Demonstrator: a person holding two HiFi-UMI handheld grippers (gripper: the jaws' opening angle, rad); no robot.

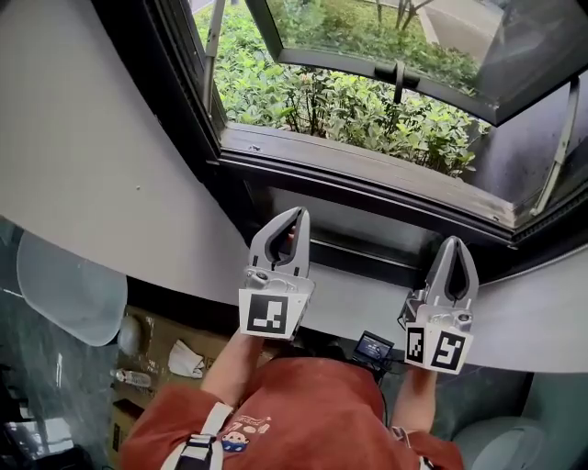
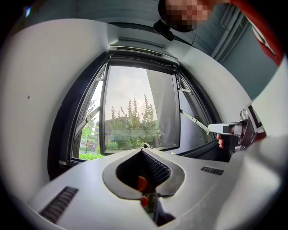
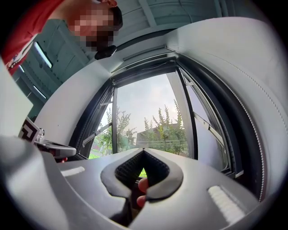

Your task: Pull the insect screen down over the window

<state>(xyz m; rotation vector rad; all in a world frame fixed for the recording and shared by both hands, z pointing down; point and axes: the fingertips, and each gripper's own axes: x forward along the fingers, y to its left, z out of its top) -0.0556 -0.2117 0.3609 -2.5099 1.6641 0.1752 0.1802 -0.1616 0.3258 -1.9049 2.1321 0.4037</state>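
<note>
A dark-framed window (image 1: 367, 174) stands in front of me, its glass sash (image 1: 386, 27) swung outward over green shrubs. No screen covers the opening. A pale housing strip (image 2: 137, 48) runs along the top of the frame, and it also shows in the right gripper view (image 3: 144, 53). My left gripper (image 1: 299, 213) is shut and empty, pointing at the lower frame near the middle. To its right my right gripper (image 1: 455, 240) is also shut and empty, at about the same height. Each gripper view shows its own closed tips, left (image 2: 143, 150) and right (image 3: 143, 150), aimed at the open window.
A curved white wall (image 1: 83, 156) surrounds the window. A black handle (image 1: 398, 78) sits on the sash's lower rail, and stay arms hold the sash at both sides. Below lie a pale rounded seat (image 1: 69, 289), a cardboard box with a bottle (image 1: 133, 376), and a small device (image 1: 374, 349).
</note>
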